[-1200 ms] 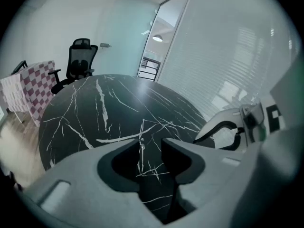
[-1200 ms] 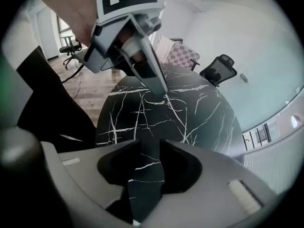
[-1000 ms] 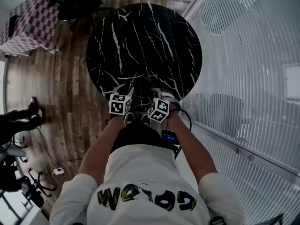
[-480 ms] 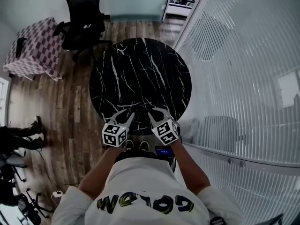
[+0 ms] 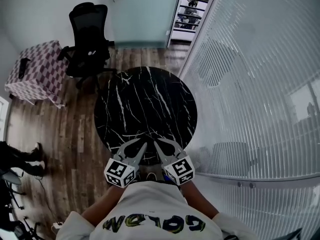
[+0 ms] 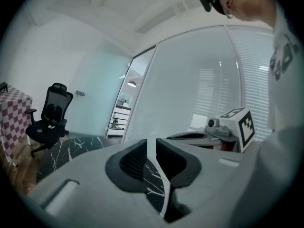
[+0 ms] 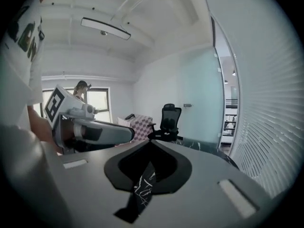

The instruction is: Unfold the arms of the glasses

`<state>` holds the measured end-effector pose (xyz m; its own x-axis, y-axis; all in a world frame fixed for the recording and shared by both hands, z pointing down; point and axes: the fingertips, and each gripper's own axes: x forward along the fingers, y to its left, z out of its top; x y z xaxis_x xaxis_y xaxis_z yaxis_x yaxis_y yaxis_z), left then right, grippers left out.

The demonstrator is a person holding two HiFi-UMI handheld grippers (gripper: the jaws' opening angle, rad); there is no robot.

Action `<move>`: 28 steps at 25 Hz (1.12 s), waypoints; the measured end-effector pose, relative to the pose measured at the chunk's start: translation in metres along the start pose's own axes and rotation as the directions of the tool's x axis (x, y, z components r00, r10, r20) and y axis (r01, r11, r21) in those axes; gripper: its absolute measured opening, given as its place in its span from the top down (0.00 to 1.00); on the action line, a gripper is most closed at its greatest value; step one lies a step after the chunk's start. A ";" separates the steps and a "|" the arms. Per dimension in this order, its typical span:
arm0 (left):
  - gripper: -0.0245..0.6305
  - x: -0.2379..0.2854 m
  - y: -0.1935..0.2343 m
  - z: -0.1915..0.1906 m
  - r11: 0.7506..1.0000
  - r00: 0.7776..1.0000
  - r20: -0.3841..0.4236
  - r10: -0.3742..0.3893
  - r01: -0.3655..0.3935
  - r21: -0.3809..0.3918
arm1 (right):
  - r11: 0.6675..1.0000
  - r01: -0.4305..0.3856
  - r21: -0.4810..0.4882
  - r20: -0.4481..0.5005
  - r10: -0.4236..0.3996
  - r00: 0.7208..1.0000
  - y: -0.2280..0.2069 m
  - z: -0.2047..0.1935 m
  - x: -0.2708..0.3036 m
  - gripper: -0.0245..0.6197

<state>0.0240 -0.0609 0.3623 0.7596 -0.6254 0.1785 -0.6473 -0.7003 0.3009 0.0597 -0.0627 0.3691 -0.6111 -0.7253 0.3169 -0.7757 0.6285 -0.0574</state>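
Observation:
No glasses show in any view. The round black marble table (image 5: pixel 145 109) lies bare below me. Both grippers hang side by side above its near edge, pointing roughly level toward the far side. My left gripper (image 5: pixel 141 145) has just been closing and keeps a narrow slit between its fingertips (image 6: pixel 151 144), with nothing in it. Beside it my right gripper (image 5: pixel 158 145) has just closed, and its tips meet (image 7: pixel 149 142) on nothing. Each gripper view shows the other gripper's marker cube (image 6: pixel 239 126) (image 7: pixel 56 102) alongside.
A black office chair (image 5: pixel 90 34) stands beyond the table at the far left, next to a checkered covered box (image 5: pixel 37 69). A glass wall with blinds (image 5: pixel 250 84) runs along the right. Someone's legs (image 5: pixel 17 156) show at the left on the wooden floor (image 5: pixel 65 129).
Both grippers have come up off the table's near side and levelled out, and their jaws have drawn together. The head view has lifted, so the table looks smaller and more of the room shows.

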 end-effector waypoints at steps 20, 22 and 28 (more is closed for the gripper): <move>0.96 -0.049 -0.071 0.097 0.992 0.980 0.174 -0.097 0.081 0.100 | 0.997 -0.081 -0.005 0.354 0.077 0.932 0.061 0.134 -0.076 0.96; 0.96 -0.049 -0.069 0.095 0.992 0.981 0.170 -0.095 0.080 0.093 | 0.997 -0.075 -0.003 0.350 0.071 0.934 0.060 0.132 -0.072 0.96; 0.96 -0.050 -0.064 0.091 0.994 0.981 0.179 -0.075 0.060 0.087 | 0.997 -0.077 0.004 0.352 0.070 0.933 0.062 0.129 -0.068 0.96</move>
<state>0.0220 -0.0164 0.2485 0.7823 -0.6227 -0.0154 -0.6035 -0.7639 0.2284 0.0328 -0.0110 0.2217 -0.6805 -0.7316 -0.0411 -0.7271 0.6812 -0.0853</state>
